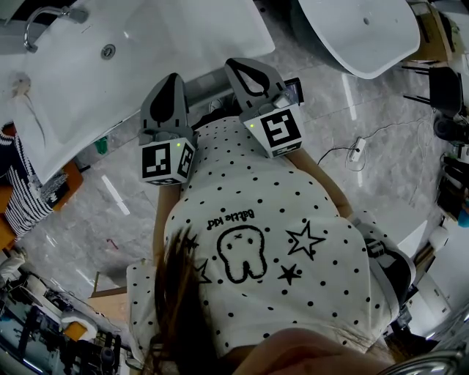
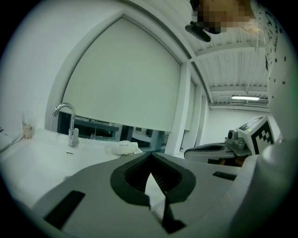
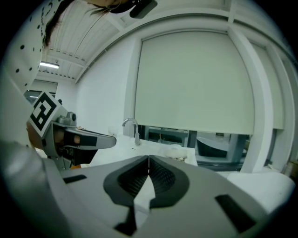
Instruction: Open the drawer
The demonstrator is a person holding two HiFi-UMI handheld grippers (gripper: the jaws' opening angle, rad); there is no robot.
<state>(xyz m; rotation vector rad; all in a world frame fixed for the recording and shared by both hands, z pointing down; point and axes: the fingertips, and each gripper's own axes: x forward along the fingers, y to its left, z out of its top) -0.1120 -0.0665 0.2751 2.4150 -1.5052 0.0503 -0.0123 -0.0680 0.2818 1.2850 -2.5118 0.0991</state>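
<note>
My left tool (image 1: 174,79), right tool (image 1: 242,67): both closed, empty; washbasin (image 1: 168,36) ahead; no drawer visible, opening not yet begun.

A white washbasin (image 1: 168,44) with a chrome tap (image 1: 45,16) is seen at the far left, a white bathtub (image 1: 381,44) at the far right. A power strip (image 1: 357,149) is laid on the marble floor (image 1: 132,183) at the right.

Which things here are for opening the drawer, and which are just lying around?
For the job: left gripper and right gripper, both shut and empty. I can't spot the drawer.
Lying about: faucet, sink, white cloth, power strip.
</note>
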